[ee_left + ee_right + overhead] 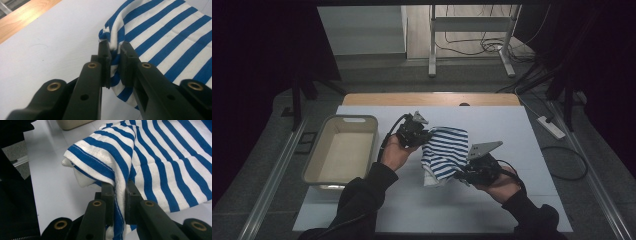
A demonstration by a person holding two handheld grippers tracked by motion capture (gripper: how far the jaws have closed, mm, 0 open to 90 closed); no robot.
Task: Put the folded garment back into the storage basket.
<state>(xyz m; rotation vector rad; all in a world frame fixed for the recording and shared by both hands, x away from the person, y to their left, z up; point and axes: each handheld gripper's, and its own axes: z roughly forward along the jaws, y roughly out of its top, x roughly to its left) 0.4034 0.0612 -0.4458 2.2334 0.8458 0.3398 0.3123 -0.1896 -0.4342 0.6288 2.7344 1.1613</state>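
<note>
A blue-and-white striped cloth [445,151] hangs bunched between the two grippers above the white table top [492,125]. My left gripper [421,135] pinches the cloth's upper left edge; in the left gripper view the striped cloth [160,30] is clamped as a folded hem between the black jaws of the left gripper [114,50]. My right gripper [460,174] grips the lower right edge; in the right gripper view the hemmed edge of the cloth [150,157] runs down between the jaws of the right gripper [120,187]. Both are shut on the fabric.
A beige plastic tub [343,149] stands on the table at the left, with nothing inside it. A strip of wooden table edge [432,98] lies behind the white top. A metal stand and cables [472,35] sit on the floor beyond.
</note>
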